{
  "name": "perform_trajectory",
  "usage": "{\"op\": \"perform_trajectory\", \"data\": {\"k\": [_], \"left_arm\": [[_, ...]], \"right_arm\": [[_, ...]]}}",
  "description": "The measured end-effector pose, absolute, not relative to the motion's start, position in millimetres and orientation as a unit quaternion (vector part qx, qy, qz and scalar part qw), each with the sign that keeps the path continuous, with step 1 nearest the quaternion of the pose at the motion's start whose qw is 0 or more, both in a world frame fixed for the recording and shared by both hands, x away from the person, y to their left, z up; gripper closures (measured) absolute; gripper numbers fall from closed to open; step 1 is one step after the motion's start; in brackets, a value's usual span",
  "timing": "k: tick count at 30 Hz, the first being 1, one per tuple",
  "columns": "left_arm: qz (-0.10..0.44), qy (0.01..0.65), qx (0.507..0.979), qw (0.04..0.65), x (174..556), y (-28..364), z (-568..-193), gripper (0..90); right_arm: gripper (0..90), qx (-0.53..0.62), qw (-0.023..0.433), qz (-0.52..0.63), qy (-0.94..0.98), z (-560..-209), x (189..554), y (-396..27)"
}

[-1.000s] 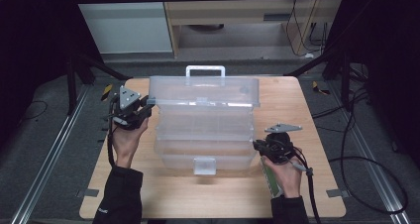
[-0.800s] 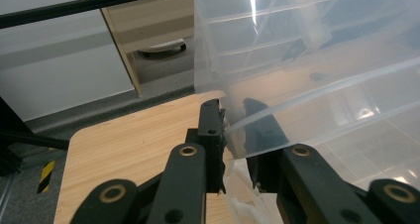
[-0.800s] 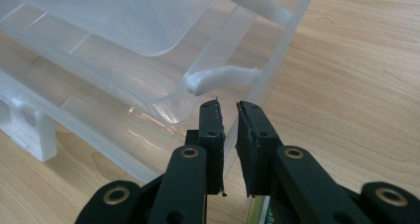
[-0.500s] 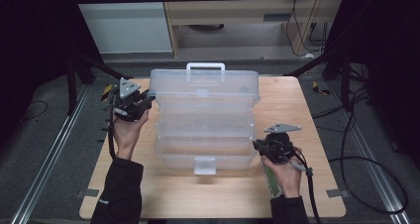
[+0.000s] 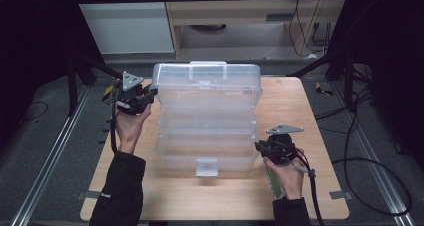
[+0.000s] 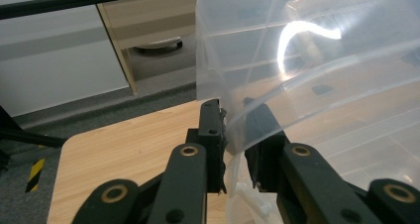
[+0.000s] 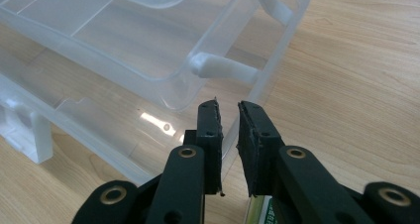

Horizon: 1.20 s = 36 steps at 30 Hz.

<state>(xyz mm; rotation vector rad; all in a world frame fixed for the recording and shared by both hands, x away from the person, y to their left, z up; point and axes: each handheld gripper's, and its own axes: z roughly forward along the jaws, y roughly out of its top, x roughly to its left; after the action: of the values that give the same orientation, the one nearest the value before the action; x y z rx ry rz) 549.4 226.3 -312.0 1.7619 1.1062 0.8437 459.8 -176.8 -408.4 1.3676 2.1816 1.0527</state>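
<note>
Left gripper [image 6: 233, 135] clamps the lid edge of the clear plastic tiered organiser box [image 5: 207, 116] near the wooden desk's [image 5: 300, 116] far-left corner; right gripper [image 7: 229, 135] grips the box's near-right wall.

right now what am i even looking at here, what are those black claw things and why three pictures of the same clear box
A person sits at a wooden table and holds a hand-held two-jaw gripper in each hand; no robot is involved. The high view looks down from above. The other two pictures come from cameras riding on the grippers, looking along their black jaws.

On the table stands a clear plastic tiered organiser box, opened out in steps. The left gripper pinches the edge of the box's raised lid between its jaws. The right gripper is at the box's near right corner with its jaws close together; its jaws straddle the rim of the bottom tray, though I cannot tell if they press on it.
</note>
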Motion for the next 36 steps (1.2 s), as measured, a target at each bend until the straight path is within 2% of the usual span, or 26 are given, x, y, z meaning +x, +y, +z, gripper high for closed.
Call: {"op": "perform_trajectory", "data": {"k": [36], "left_arm": [[0.352,0.455,0.705,0.415,614,215,-304,76.8]], "right_arm": [[79.2,0.479,0.188,0.370,0.773,-409,460,-175]]}}
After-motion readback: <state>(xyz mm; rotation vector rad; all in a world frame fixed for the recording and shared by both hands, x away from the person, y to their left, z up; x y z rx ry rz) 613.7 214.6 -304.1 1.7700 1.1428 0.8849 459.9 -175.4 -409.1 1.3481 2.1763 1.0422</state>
